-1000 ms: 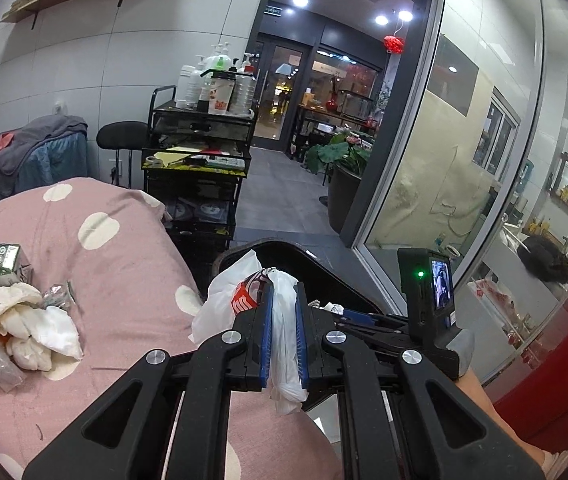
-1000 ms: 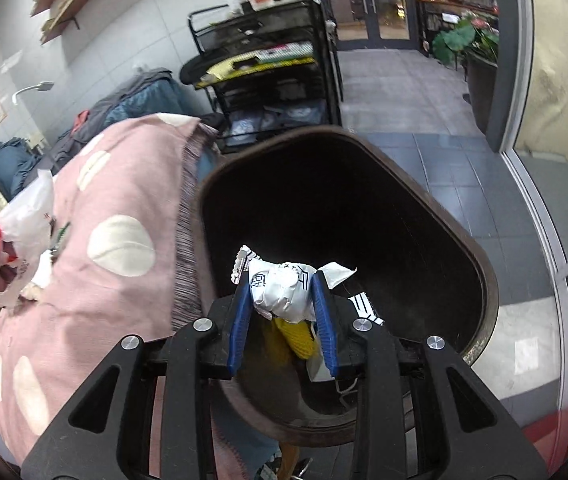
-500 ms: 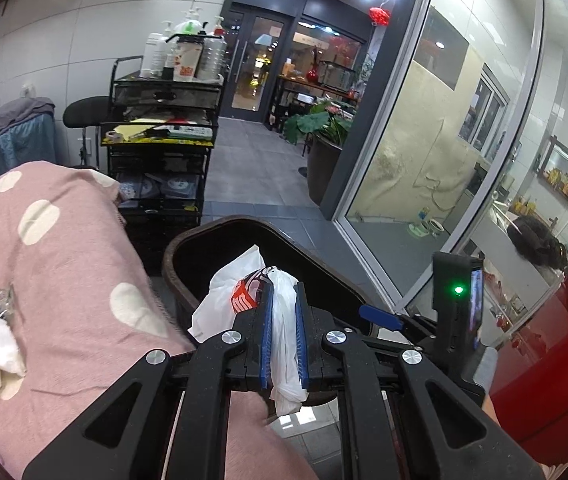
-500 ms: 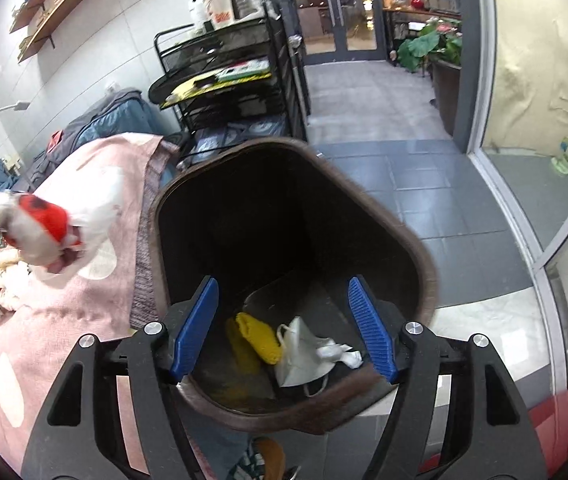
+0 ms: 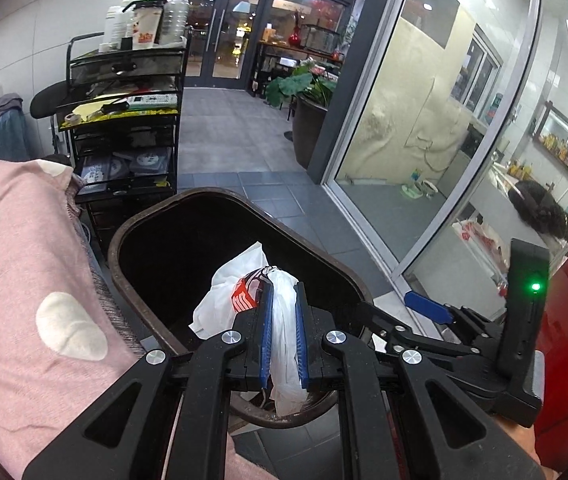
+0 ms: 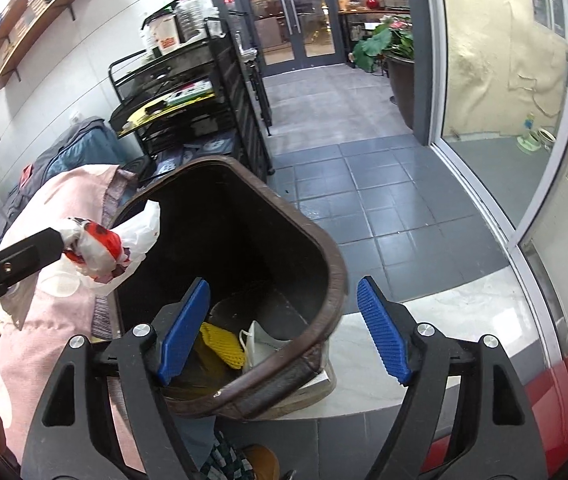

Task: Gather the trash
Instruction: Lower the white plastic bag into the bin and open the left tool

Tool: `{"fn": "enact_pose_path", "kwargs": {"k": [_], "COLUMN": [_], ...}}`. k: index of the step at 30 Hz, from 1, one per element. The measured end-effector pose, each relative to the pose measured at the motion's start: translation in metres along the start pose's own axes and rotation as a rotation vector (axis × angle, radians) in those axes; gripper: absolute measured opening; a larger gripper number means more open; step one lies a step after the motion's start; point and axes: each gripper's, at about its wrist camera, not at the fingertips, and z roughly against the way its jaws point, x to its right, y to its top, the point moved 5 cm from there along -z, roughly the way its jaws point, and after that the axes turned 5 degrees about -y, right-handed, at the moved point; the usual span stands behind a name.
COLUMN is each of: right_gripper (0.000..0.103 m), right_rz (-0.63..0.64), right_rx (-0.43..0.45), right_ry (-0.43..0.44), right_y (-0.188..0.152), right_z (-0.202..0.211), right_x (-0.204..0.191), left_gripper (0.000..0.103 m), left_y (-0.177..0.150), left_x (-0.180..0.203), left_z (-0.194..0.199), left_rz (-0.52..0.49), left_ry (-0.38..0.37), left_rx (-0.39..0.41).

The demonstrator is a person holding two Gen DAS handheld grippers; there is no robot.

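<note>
The left gripper (image 5: 282, 332) is clamped on a white plastic bag (image 5: 240, 288) at lower centre, over the dark bin's (image 5: 132, 228) mouth for dropping, while the right gripper (image 6: 284, 332), empty, is opening above the bin's near rim.

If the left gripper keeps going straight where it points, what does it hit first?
Probably the inside of the bin: the left gripper, shut on the plastic bag, points down into its mouth. Depth is unclear.
</note>
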Motion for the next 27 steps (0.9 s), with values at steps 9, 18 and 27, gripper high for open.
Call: {"fn": "enact_pose_path", "kwargs": {"k": [9,18,27], "right_gripper": [0.079,0.09,0.09], "right_rz": [-0.04,-0.087,-0.066], "right_rx": [0.001,0.011,0.028], "right_ry": [-0.04,-0.065,-0.026], "right_y": [0.001,0.006,0.008], "right_z": [-0.004,-0.004,0.001], "right_x": [0.016,0.024,0.011], "left_gripper": [0.024,0.097,0.097], "left_y": [-0.006,-0.006,-0.009], "left_x": [-0.006,-0.007,-0.004], "left_z": [-0.03,-0.02,0.014], "left_rz": [-0.011,-0.051,-0.036], "left_ry": [0.037,0.096,0.096], "left_rx": [-0.082,-0.015,0.068]}}
